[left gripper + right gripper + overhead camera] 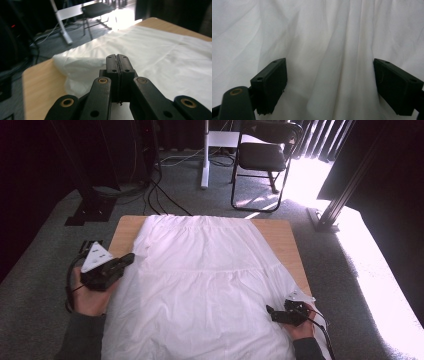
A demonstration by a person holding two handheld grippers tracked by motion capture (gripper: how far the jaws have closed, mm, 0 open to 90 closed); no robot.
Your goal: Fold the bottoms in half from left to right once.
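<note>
A white garment (210, 285) lies spread flat over a wooden table (125, 227), its gathered band at the far edge. At the table's left side a hand holds my left gripper (127, 259) above the cloth's left edge. In the left gripper view its jaws (117, 60) are pressed together with nothing seen between them, over the white garment (162, 55) and bare table (37, 87). My right gripper (272, 312) rests on the cloth near the front right corner. Its jaws (329, 85) stand wide open with wrinkled white garment (324, 37) behind them.
Beyond the table stand a black folding chair (262, 155) and a white post (205, 155) on grey carpet. Cables (160, 195) run toward the table's far left corner. A black stand base (90, 210) sits at the left, a metal strut (340, 205) at the right.
</note>
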